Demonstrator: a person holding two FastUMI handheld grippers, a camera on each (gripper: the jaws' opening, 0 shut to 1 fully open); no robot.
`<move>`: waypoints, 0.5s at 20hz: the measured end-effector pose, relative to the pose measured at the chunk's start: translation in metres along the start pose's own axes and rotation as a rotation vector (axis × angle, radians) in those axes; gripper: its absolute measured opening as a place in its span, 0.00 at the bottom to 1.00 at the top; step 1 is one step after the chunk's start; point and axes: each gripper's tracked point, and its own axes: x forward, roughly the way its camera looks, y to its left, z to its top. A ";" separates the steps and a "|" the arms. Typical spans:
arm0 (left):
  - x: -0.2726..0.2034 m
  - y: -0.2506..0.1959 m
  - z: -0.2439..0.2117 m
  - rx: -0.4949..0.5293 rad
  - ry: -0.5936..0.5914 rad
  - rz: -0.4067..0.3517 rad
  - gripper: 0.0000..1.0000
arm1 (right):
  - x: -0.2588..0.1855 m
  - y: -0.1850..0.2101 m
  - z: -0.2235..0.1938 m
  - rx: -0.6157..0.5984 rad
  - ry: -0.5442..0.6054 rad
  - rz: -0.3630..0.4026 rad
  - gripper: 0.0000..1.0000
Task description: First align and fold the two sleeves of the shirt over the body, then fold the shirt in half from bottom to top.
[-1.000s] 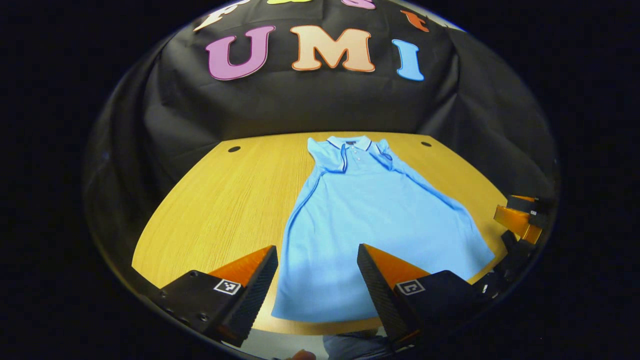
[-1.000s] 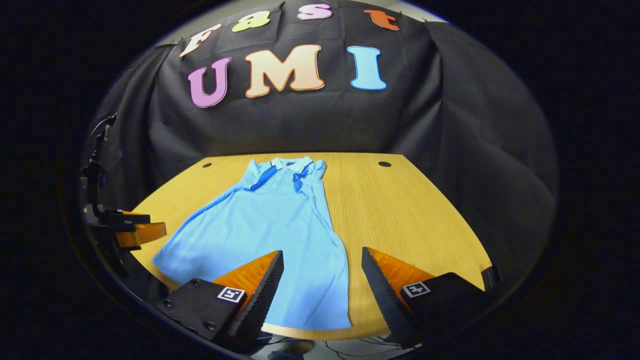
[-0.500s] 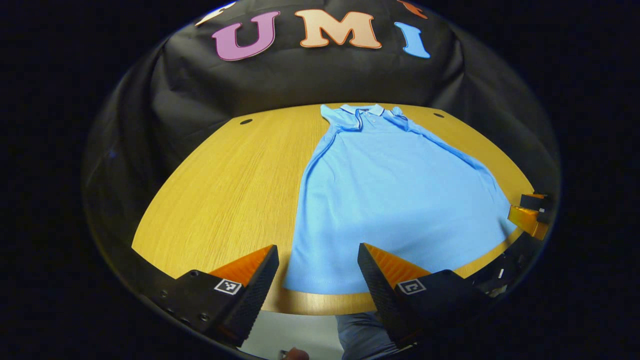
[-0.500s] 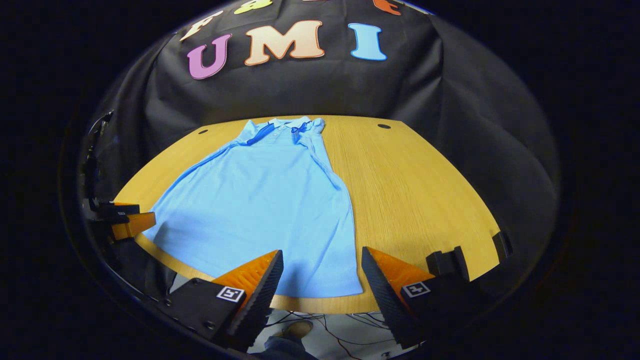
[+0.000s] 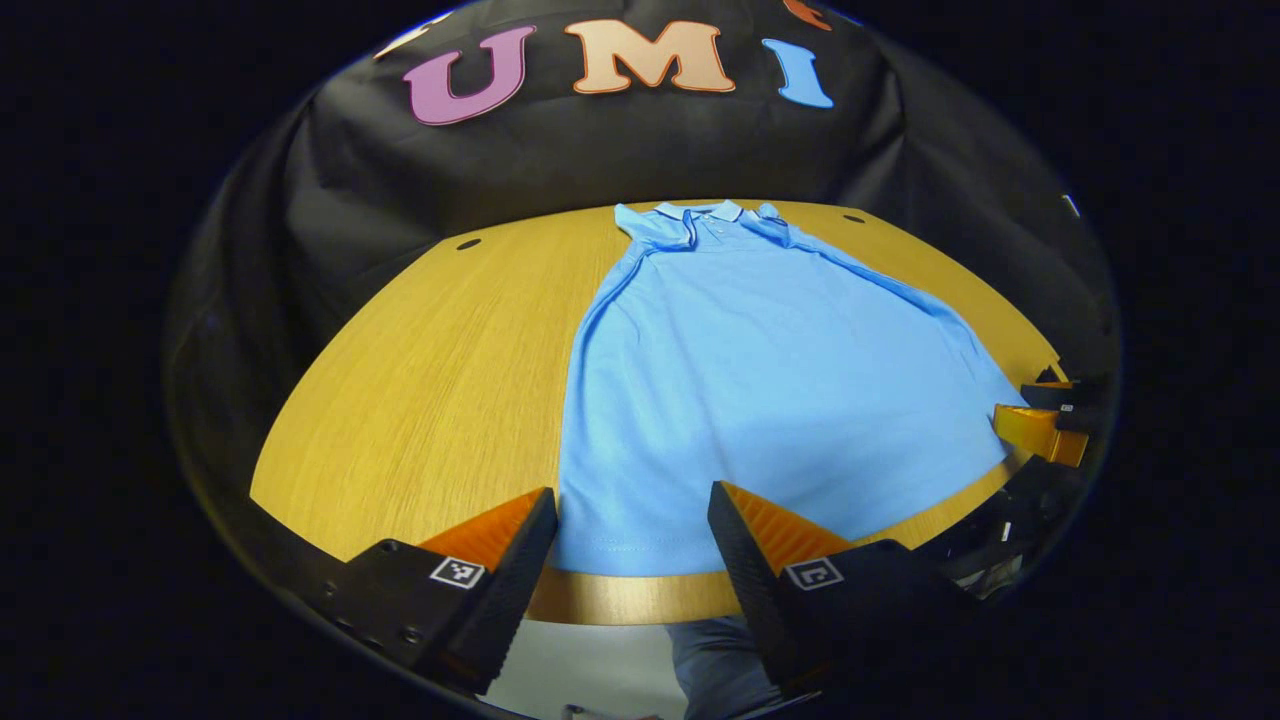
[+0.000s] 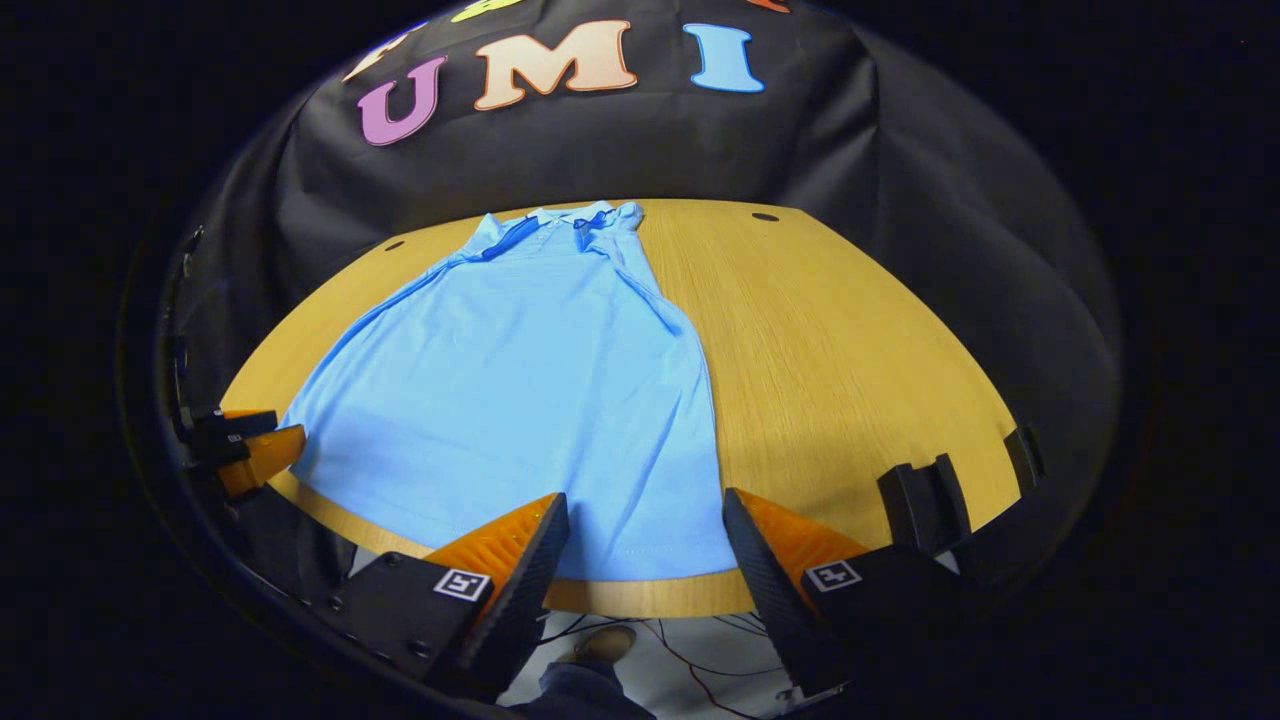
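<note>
A light blue polo shirt lies flat on the wooden table, collar at the far side and hem by the near edge. Its short sleeves lie folded in beside the collar. My left gripper is open above the hem's left corner, with nothing held. In the right gripper view the shirt spreads to the left, and my right gripper stands open over the hem's right corner. The right gripper shows at the far right of the left gripper view; the left gripper shows at the far left of the right gripper view.
Two black clamps grip the table's right front edge. Small dark holes mark the far corners of the table. Below the near edge are a person's shoe and cables on the floor.
Both grippers have drawn back toward the table's near edge and tilted down. The hem now lies right between each pair of fingertips. Both stay open; the shirt has not moved.
</note>
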 end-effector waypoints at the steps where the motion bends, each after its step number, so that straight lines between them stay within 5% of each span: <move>1: 0.000 -0.004 -0.001 -0.016 -0.010 -0.006 0.85 | 0.000 0.003 0.000 -0.010 0.001 0.006 0.92; 2: 0.001 -0.005 -0.001 -0.021 -0.017 -0.006 0.74 | 0.000 0.008 0.001 -0.015 0.007 0.018 0.92; 7: 0.002 -0.024 -0.001 0.019 0.001 0.017 0.11 | 0.004 0.032 0.000 -0.036 0.021 0.087 0.41; 8: 0.002 -0.026 -0.002 0.028 0.004 0.033 0.07 | -0.001 0.035 0.000 -0.035 0.016 0.093 0.39; 9: 0.002 -0.026 -0.001 0.032 0.010 0.044 0.02 | -0.003 0.038 0.001 -0.042 0.016 0.104 0.11; 10: 0.003 -0.026 -0.002 0.031 0.024 0.049 0.00 | 0.000 0.042 0.000 -0.049 0.020 0.113 0.09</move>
